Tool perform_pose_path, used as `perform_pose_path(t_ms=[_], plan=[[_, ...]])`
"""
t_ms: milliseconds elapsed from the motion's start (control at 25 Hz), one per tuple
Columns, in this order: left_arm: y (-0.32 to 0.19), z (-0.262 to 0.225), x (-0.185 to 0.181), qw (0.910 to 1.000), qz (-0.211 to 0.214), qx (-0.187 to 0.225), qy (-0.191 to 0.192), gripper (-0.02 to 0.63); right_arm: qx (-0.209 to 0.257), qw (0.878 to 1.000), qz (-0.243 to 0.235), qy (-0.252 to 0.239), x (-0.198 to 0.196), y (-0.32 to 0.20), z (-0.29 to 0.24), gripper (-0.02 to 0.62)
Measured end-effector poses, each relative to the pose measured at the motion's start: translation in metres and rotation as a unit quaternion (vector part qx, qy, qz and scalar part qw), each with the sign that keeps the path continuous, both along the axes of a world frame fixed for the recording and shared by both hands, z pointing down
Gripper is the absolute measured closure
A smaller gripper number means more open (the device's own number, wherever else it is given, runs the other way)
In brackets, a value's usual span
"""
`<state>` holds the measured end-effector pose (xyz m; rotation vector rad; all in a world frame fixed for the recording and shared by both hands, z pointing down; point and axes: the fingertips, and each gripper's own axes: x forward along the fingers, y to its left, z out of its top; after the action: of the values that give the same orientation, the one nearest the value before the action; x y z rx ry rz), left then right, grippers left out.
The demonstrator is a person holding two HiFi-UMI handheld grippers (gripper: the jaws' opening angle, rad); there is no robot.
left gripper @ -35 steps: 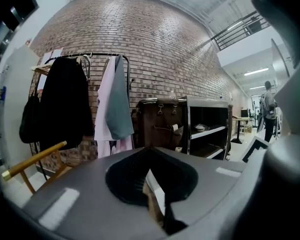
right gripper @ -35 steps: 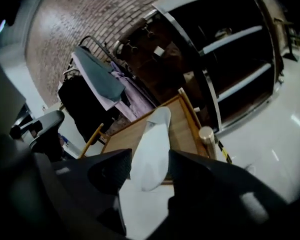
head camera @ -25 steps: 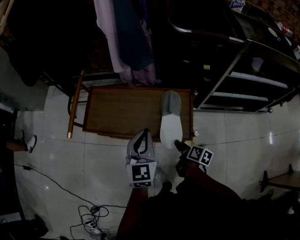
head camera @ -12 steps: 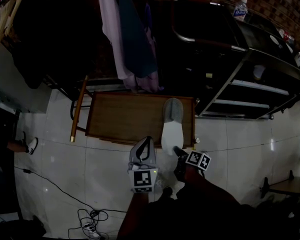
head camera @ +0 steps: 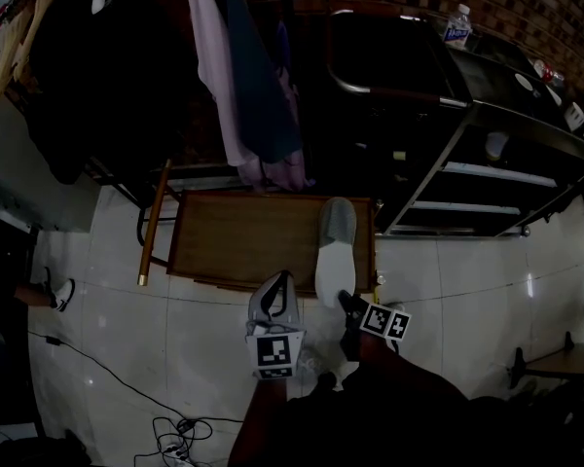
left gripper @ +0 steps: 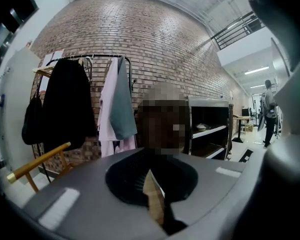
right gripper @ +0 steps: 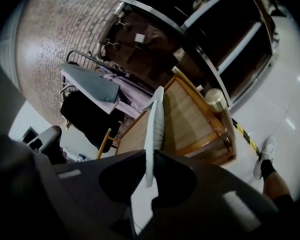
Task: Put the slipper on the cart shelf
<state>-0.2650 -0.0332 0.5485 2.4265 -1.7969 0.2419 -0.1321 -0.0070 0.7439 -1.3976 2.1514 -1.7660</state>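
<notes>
A slipper with a grey toe and white sole lies lengthwise on the right end of a low wooden table. My right gripper is at its heel. In the right gripper view the white sole stands on edge between the closing jaws of the right gripper, and both pads touch it. My left gripper holds a second grey slipper upright above the floor, its thin edge pinched in the left gripper. The black cart shelf stands to the right.
A clothes rack with hanging garments stands behind the table. A bottle is on the cart's top. Cables lie on the tiled floor at the lower left. A wooden-handled chair frame is left of the table.
The right gripper has edged up to the slipper's heel on the table. The left gripper has stayed about where it was, still holding its slipper.
</notes>
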Motion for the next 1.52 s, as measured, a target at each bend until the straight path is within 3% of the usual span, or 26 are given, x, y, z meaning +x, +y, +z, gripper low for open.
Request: perform_pose_path(t_ms=[200, 360, 600, 1080, 1200, 1520], plan=[[-0.003, -0.009, 0.004, 0.9999, 0.008, 0.011, -0.002, 0.591, 0.051, 0.998, -0.01, 0.039, 0.012, 0.0, -0.024, 0.56], [-0.005, -0.016, 0.009, 0.9997, 0.017, 0.017, -0.002, 0.591, 0.112, 0.988, -0.029, 0.104, 0.019, 0.0, -0.052, 0.56], [-0.007, -0.033, 0.012, 0.9991, 0.025, 0.034, -0.001, 0.591, 0.256, 0.941, -0.038, 0.216, 0.024, -0.015, -0.134, 0.56], [-0.005, -0.058, 0.014, 0.9977, 0.03, 0.059, 0.015, 0.591, 0.422, 0.858, -0.006, 0.294, 0.02, -0.036, -0.254, 0.558], [-0.004, -0.066, 0.016, 0.9971, 0.034, 0.066, 0.017, 0.591, 0.444, 0.844, 0.007, 0.3, 0.021, -0.037, -0.276, 0.558], [0.0, -0.075, 0.026, 0.9958, 0.051, 0.072, 0.025, 0.591, 0.473, 0.823, 0.022, 0.314, 0.028, -0.029, -0.297, 0.558]])
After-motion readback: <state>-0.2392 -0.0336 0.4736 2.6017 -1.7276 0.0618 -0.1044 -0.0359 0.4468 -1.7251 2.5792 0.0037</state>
